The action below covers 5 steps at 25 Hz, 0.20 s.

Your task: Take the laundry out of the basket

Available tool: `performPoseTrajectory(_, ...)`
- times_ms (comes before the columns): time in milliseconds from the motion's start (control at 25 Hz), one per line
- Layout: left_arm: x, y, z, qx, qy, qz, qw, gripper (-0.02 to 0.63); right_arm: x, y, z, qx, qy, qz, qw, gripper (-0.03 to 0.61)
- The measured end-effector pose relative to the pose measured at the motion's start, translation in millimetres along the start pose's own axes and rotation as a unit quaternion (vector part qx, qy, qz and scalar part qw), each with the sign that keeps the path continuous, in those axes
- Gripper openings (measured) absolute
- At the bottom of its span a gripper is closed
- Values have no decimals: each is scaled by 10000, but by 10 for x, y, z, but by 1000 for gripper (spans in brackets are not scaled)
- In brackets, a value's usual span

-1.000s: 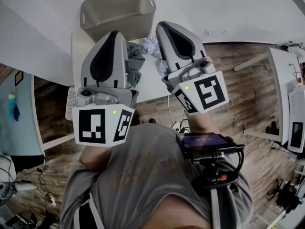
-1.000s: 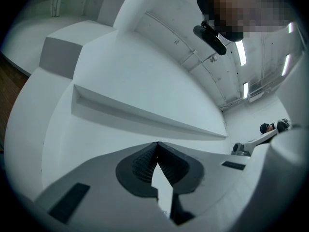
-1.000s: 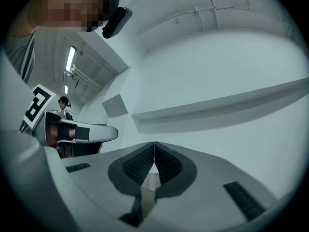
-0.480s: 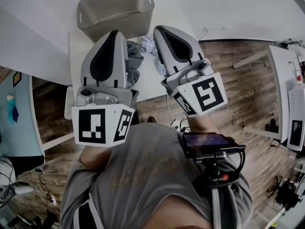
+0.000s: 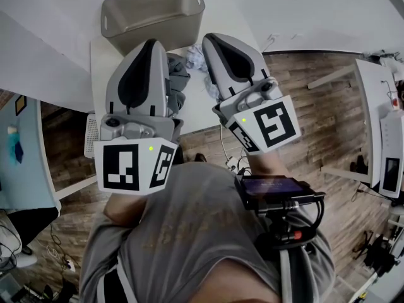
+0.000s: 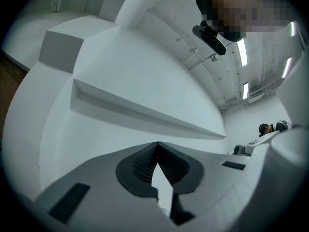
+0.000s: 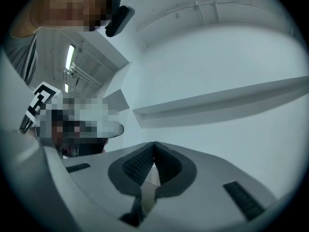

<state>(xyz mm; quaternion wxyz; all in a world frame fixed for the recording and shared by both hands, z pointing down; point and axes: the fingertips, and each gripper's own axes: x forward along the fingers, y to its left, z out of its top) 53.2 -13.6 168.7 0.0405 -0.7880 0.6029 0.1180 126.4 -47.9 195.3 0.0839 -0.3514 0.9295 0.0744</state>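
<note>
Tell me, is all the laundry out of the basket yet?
Looks about done. The basket appears empty, and clothes lie heaped on the table beside it. Nothing is in hand: left gripper and right gripper are both shut on nothing. Nothing obvious is left.

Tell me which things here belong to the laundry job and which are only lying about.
Job: basket; laundry on the white table; left gripper and right gripper, both shut, empty.
Lying about: cables on the floor; black device on the person's chest; desk at right.
</note>
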Motion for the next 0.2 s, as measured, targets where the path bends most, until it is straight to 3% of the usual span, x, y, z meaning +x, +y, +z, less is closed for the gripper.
performPoseTrajectory(200,-17,53,-6,-17,14,16,10000,8,32,36,-16,17,18,13,10000,8)
